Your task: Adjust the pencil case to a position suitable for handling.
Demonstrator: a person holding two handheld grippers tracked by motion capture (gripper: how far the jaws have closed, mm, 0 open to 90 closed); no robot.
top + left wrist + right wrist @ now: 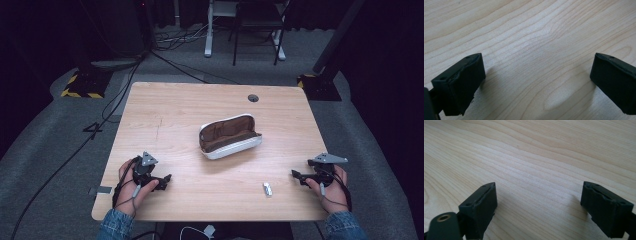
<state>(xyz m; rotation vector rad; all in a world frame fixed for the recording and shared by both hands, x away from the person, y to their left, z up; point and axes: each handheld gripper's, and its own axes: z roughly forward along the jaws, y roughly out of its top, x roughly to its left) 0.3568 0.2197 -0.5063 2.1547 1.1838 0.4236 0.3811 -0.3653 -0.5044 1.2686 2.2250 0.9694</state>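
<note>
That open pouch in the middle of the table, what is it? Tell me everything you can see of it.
The pouch looks like a glasses case or pencil case: long, rounded, with a white or pale grey outside and a brown lining. It lies on its side near the middle of the wooden table, its mouth gaping open toward the camera, and what shows of the inside looks empty. Its long axis runs slightly aslant, the right end farther away. It rests on the table alone, and nothing else touches it.
</note>
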